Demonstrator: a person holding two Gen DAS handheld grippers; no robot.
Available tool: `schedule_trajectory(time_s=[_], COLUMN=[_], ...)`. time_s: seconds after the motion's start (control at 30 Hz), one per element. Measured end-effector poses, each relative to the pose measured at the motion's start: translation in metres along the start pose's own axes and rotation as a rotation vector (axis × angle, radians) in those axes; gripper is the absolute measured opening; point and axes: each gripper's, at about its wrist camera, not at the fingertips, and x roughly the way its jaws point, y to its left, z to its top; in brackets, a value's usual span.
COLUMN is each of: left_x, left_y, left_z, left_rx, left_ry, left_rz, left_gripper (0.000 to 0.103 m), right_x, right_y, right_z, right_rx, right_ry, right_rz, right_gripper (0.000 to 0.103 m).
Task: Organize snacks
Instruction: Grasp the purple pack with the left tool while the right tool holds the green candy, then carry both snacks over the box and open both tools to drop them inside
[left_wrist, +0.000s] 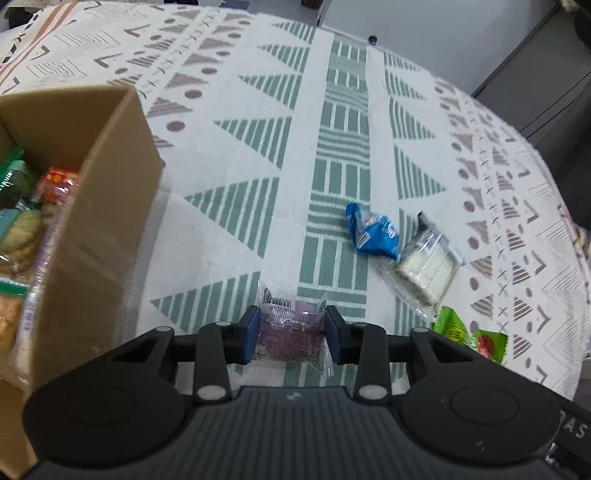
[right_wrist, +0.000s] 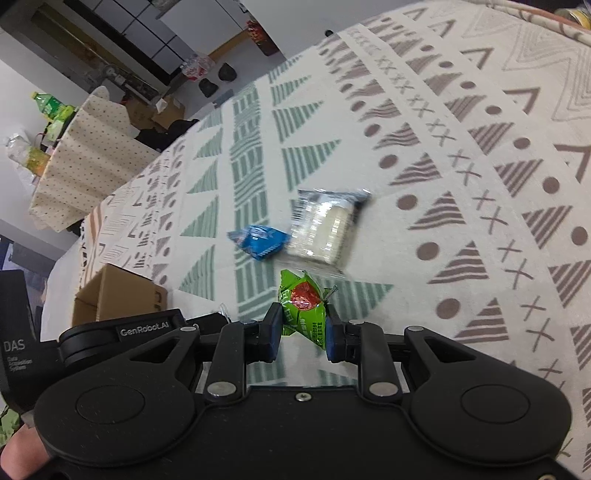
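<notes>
My left gripper (left_wrist: 291, 334) is shut on a purple snack packet (left_wrist: 286, 328) in clear wrap, just right of the cardboard box (left_wrist: 107, 206). The box holds several snack packets (left_wrist: 22, 206) along its left side. My right gripper (right_wrist: 303, 328) is shut on a green snack packet (right_wrist: 301, 301) with a red picture; the same packet shows at the left view's lower right (left_wrist: 469, 334). A blue packet (left_wrist: 371, 232) (right_wrist: 258, 242) and a clear packet of white wafers (left_wrist: 426, 267) (right_wrist: 323, 229) lie side by side on the cloth.
The table carries a white cloth with green and brown patterns (left_wrist: 258, 110) (right_wrist: 461, 147). The cardboard box (right_wrist: 118, 295) sits at the left in the right wrist view. Beyond the table stand another covered table with bottles (right_wrist: 74, 155) and dark cabinets (left_wrist: 546, 81).
</notes>
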Motion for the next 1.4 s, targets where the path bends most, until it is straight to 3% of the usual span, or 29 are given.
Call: schedule_trajectory(time_s=[0.63, 1.4], left_x=[-0.11, -0.189], left_y=[0.043, 0.158], left_z=[0.0, -0.018], left_rx=[-0.048, -0.183], left_ry=[-0.167, -0.265], left_rz=[-0.071, -0.019], left_gripper=[0.036, 0.037], right_x=[-0.036, -0.042], right_y=[0.083, 0.181], right_z=[-0.013, -0.05], right_rx=[-0.107, -0.246], right_ry=[-0.094, -0.093], right_rz=[0.099, 0.212], right_gripper=[0.023, 0.023])
